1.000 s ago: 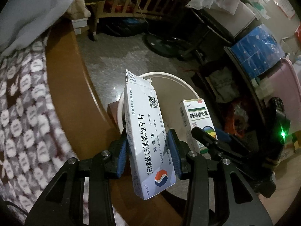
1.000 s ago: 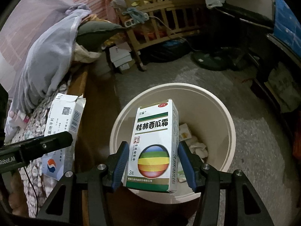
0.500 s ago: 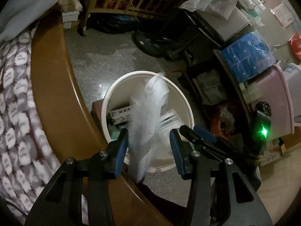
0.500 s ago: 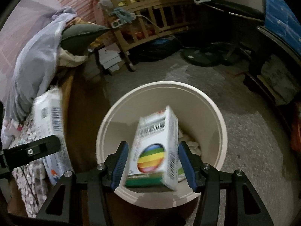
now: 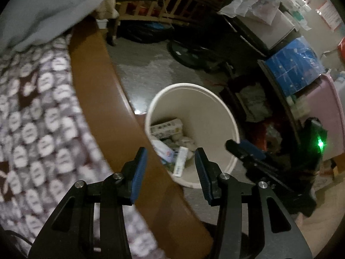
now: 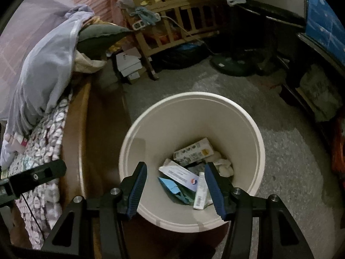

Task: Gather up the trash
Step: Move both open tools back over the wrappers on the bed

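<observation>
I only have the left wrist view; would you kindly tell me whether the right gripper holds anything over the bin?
Observer: No, the right gripper is open, nothing between its jaws, above the white bin.
Operator: Where is the logo box?
Observer: The logo box lies flat inside, partly over a blue folded packet.
Operator: Anything outside the bin?
Observer: Small cardboard boxes sit on the floor by the wooden crib.
</observation>
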### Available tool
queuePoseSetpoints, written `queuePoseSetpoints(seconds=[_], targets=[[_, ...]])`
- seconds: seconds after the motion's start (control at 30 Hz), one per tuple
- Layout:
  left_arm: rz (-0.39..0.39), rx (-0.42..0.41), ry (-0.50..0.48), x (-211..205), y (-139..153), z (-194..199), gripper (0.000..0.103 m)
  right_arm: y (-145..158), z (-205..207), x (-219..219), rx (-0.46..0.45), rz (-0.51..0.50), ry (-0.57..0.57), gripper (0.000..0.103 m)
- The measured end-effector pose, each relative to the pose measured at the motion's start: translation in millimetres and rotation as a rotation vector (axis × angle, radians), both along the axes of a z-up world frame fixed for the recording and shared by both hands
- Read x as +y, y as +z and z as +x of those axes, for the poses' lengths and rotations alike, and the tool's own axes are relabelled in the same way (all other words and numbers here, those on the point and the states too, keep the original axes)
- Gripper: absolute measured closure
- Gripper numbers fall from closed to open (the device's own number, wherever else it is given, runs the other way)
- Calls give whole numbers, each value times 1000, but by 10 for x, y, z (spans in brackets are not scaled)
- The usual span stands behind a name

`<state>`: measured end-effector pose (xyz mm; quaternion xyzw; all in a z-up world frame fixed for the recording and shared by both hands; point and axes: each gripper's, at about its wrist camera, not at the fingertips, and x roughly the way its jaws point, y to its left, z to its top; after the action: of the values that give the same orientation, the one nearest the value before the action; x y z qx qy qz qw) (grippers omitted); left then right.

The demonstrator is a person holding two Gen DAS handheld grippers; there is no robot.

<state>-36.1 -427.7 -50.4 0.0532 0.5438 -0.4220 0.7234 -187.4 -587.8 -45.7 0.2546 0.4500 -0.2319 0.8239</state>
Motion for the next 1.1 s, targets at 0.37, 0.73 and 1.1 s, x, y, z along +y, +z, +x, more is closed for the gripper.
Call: queuePoseSetpoints(seconds=[0.37, 0.73, 1.1], targets=[[77, -112, 85, 615, 38, 56, 59, 217, 256, 457, -20, 4, 87, 42], [138, -148, 233, 1617, 19, 291, 59, 422, 718, 1270, -43, -7, 254, 40], [158, -164, 510, 2865, 111, 960, 58, 350, 1228, 2127, -40, 15, 435, 39]])
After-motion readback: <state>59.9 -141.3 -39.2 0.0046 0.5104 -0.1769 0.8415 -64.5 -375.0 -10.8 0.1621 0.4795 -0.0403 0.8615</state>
